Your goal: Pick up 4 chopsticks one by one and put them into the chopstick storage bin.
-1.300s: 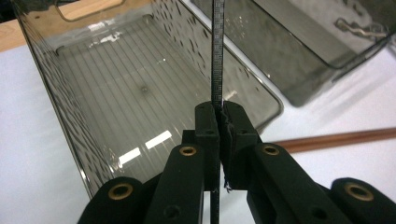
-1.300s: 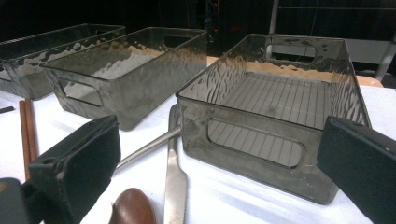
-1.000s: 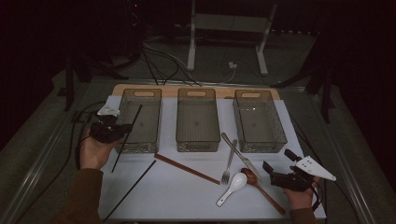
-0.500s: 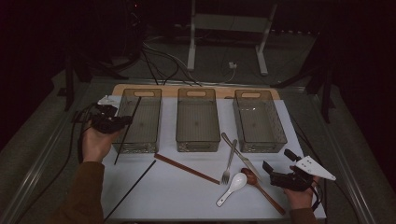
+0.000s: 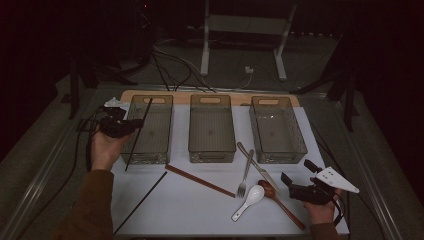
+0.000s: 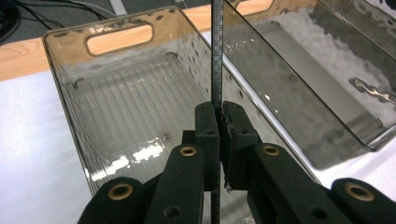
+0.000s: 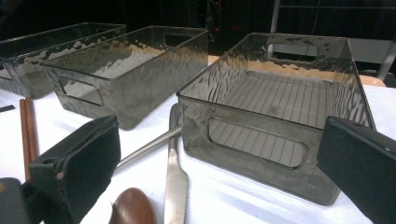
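While all three smoked bins stand empty on the desk (image 5: pixel 210 210), the sorting appears barely begun: the left tool (image 5: pixel 131 128) is clamped on a black chopstick (image 5: pixel 137 131), which slants across the near left corner of the left bin (image 5: pixel 159 131), upper end over the bin and lower end past its near edge. In the left gripper view the left tool's pads (image 6: pixel 208 123) press together on the thin black shaft (image 6: pixel 216 56) above the ribbed bin floor (image 6: pixel 130 121). Still to be sorted, by this reading, are a second black chopstick (image 5: pixel 141 201), a pair of brown chopsticks (image 5: pixel 200 180), a fork (image 5: pixel 245 172), a knife (image 5: pixel 256 165), a white spoon (image 5: pixel 248 201) and a wooden spoon (image 5: pixel 280 202), all lying loose before the bins. The right tool (image 5: pixel 295 176) rests at the near right, jaws wide apart and holding nothing, facing the right bin (image 7: pixel 280 98).
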Action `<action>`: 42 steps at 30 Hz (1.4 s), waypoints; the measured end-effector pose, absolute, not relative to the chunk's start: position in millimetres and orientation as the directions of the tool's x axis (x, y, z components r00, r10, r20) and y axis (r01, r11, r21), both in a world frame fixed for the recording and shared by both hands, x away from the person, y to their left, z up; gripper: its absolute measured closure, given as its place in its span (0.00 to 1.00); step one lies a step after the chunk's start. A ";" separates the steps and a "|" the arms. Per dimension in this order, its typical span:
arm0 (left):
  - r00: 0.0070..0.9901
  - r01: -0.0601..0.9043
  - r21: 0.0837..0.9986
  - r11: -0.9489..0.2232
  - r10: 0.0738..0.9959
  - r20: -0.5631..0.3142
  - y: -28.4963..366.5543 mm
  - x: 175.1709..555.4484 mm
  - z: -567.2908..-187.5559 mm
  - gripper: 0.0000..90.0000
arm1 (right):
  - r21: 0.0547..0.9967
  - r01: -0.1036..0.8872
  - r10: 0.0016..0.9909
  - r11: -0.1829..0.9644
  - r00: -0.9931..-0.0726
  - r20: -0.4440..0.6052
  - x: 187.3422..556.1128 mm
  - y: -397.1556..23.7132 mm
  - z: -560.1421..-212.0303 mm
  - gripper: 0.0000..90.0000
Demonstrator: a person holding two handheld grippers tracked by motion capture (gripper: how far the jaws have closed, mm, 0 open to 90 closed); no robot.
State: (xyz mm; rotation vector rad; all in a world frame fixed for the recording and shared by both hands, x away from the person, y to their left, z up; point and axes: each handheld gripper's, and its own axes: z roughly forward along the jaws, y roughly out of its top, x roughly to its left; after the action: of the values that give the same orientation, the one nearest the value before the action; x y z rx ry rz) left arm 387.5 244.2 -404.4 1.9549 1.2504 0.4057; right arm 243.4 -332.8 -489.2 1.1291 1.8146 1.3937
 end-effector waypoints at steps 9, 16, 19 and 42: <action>0.449 0.631 0.747 -0.209 0.884 -0.132 243.3 396.9 -403.7 0.97 | 0.957 0.275 0.880 0.093 -0.473 0.050 243.5 -332.0 -489.4 0.00; 0.435 0.637 0.746 -0.193 0.889 -0.142 240.1 409.8 -402.5 0.97 | 0.956 0.276 0.879 0.095 -0.475 0.050 244.0 -331.7 -489.6 0.00; 0.422 0.643 0.745 -0.176 0.894 -0.153 238.3 416.6 -404.5 0.97 | 0.957 0.276 0.879 0.095 -0.475 0.050 243.9 -331.8 -489.5 0.00; 0.298 0.603 0.797 -0.027 0.935 -0.193 234.4 434.9 -420.0 0.22 | 0.959 0.270 0.880 0.089 -0.473 0.052 243.1 -335.2 -488.8 0.00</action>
State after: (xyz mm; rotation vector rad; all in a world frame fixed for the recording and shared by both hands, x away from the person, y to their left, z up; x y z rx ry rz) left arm 434.9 234.4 -420.0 1.7278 1.4004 0.4981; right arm 243.1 -335.2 -488.8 1.1304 1.8101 1.4016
